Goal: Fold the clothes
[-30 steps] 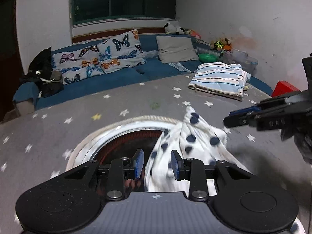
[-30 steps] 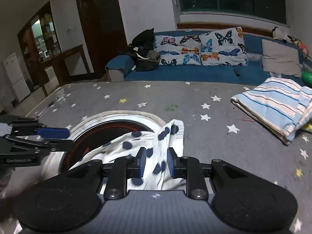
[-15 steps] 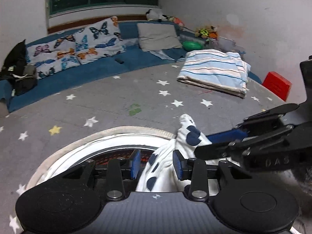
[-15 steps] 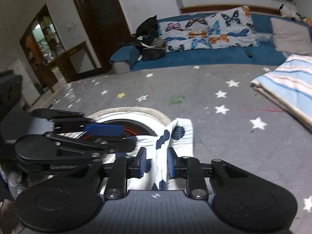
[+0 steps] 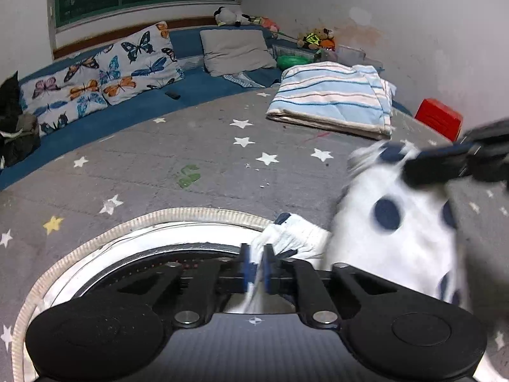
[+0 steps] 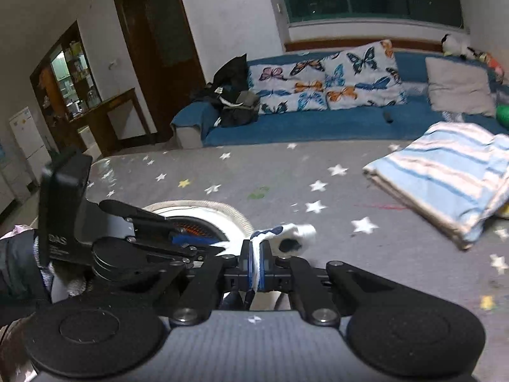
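both grippers, left gripper [image 5: 257, 265] and right gripper [image 6: 255, 262], pinch the spotted garment [image 5: 397, 232] over the round basket [image 5: 178, 219] on the near mat, lifted, no fold made yet, striped blanket [image 5: 331, 105] folded far right.

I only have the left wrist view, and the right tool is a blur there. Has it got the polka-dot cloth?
Observer: Yes. The right tool is shut on an edge of the polka-dot cloth.
Operator: Where does my left tool sit from that side?
Observer: The left tool is close by on its left, over the round basket.
Operator: Anything behind it?
Observer: A dark sleeve, at the frame's left edge.
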`<state>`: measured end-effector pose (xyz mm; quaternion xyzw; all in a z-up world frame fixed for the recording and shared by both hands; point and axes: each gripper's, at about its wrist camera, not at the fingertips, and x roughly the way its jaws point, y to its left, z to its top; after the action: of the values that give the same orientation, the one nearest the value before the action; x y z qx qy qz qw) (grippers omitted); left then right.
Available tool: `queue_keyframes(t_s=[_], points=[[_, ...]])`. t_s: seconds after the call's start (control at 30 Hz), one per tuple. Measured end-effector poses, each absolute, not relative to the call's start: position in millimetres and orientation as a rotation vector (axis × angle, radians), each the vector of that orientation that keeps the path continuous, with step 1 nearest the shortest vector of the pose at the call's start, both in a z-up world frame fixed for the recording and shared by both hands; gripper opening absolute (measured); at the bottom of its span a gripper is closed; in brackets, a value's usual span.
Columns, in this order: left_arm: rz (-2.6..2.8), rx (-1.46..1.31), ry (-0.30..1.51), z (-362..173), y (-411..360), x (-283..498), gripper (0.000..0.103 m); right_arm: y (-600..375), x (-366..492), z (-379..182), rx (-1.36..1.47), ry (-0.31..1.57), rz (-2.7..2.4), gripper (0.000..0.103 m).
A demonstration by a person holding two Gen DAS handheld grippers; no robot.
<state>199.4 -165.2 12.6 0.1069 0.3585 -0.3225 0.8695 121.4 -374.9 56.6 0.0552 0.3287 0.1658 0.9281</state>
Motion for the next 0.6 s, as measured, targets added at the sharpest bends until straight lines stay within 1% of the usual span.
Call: queue_keyframes(t_s=[0.23, 0.37, 0.47, 0.5, 0.6], points=[[-0.546, 0.097, 0.66, 38.9, -131.3, 204.7, 0.003, -414.3, 85.8, 72.1, 0.119, 0.632, 0.258, 0.003], [-0.447, 0.048, 0.677, 42.6, -103.7, 215.8, 0.003, -435.6, 61.1, 61.6, 0.088, 0.695, 0.196, 0.004], [-0.395, 0.042, 0.704, 40.4, -91.8, 221.7, 0.005, -449.4, 48.9, 40.2, 0.046, 0.807, 0.127, 0.007], [-0.386, 0.044, 0.712, 40.5, -89.7, 222.2, 0.005, -453.8, 45.0, 34.0, 0.036, 0.84, 0.107, 0.011], [-0.377, 0.064, 0.715, 45.6, -89.2, 220.0, 0.006, -463.5, 36.8, 33.3, 0.032, 0.853, 0.068, 0.015]])
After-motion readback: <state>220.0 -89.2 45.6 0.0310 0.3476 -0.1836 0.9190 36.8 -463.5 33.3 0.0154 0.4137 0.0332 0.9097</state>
